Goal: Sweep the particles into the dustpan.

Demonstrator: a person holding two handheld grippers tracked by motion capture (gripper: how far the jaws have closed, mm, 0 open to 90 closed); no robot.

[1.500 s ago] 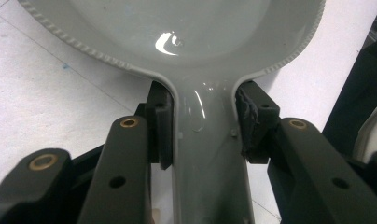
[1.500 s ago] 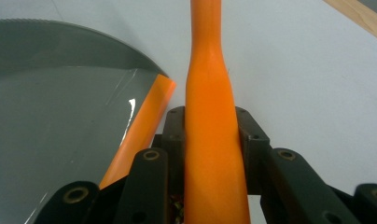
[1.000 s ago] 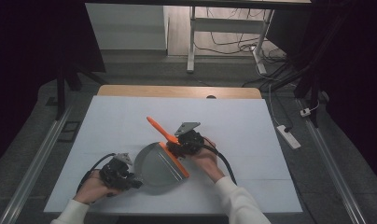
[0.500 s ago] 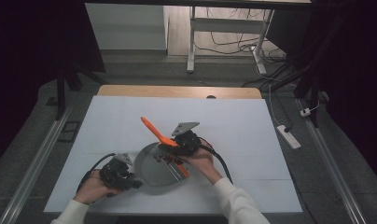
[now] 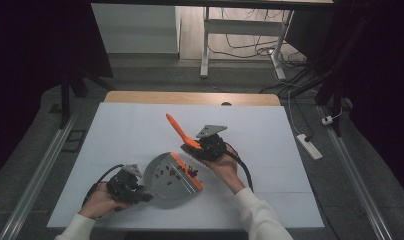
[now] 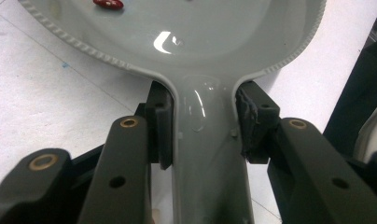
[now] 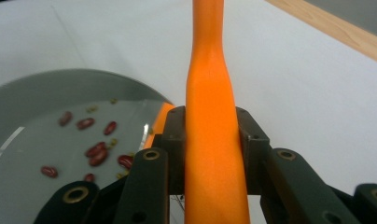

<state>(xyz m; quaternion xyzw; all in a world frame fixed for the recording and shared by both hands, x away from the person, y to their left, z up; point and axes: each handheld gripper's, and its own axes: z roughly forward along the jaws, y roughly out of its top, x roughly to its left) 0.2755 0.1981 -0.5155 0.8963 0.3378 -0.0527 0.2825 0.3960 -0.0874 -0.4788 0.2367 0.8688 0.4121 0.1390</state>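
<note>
A white table (image 5: 120, 135) was seen carrying the work, with a strip of bare wood (image 5: 190, 97) along its far edge. Near the front edge, left of the middle, a grey dustpan (image 5: 166, 176) was laid, its orange lip (image 5: 186, 171) turned toward the right. Its grey handle (image 6: 207, 154) was clamped between the pads of the left gripper (image 5: 124, 185), close to the front left corner. Just right of the lip, the right gripper (image 5: 210, 145) was closed on an orange brush handle (image 7: 210, 140), which was slanted up and away toward the far left. Red beans (image 7: 95, 154) were scattered inside the pan, and a few (image 5: 192, 171) were gathered at the lip. Between the two grippers only the pan itself was found; the rest of the table top was left free around them.
</note>
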